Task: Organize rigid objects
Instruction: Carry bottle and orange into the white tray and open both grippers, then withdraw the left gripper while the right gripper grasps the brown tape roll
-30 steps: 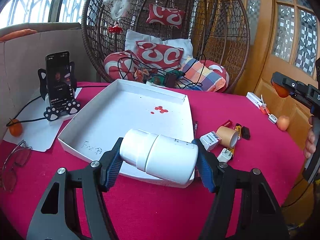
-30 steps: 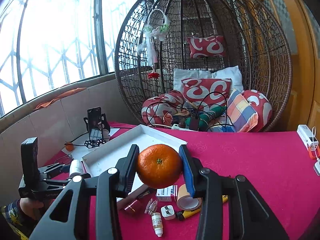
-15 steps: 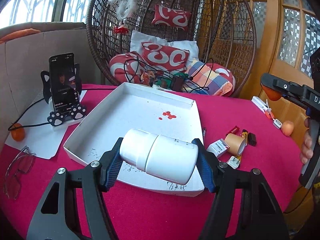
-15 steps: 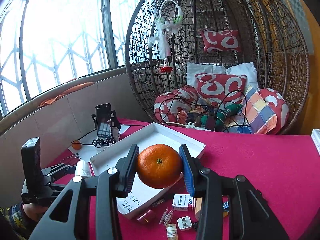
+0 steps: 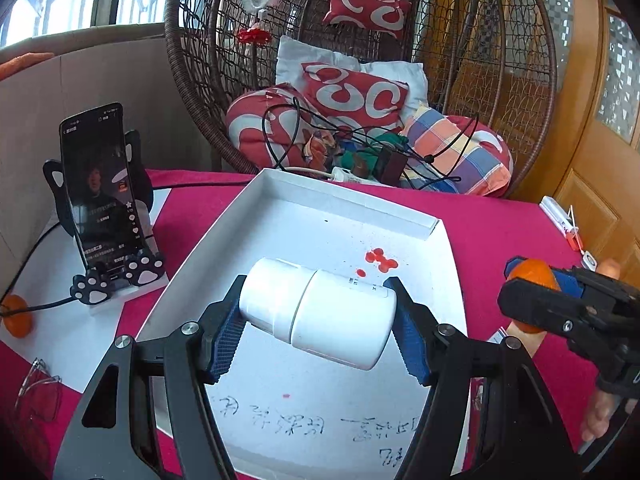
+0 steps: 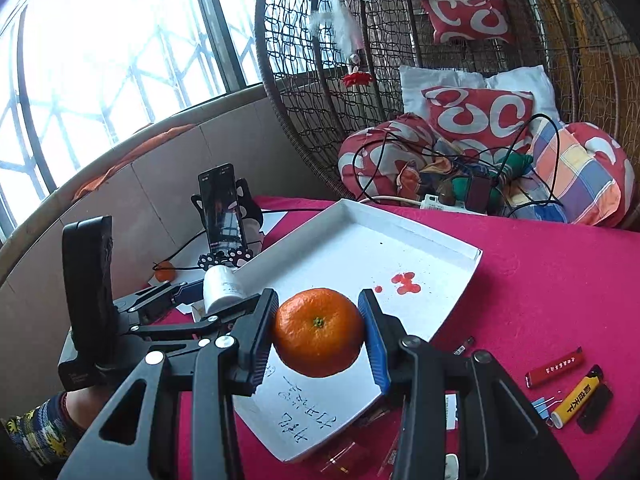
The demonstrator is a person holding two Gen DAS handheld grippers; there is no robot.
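While only the right wrist view shows lighters (image 6: 576, 395) right of the white tray (image 6: 454, 254), both views show each gripper. Left gripper (image 5: 318, 312) clamps a white bottle (image 5: 320, 312) above the tray; right gripper (image 6: 318, 334) clamps an orange (image 6: 318, 332) over its near edge.

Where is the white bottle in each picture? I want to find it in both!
Left wrist view: the white bottle lies sideways in the middle, squeezed by the left gripper over the white tray.
Right wrist view: the bottle is small at centre-left, behind the orange in the right gripper.
Shared landmark: the red stains on the tray.
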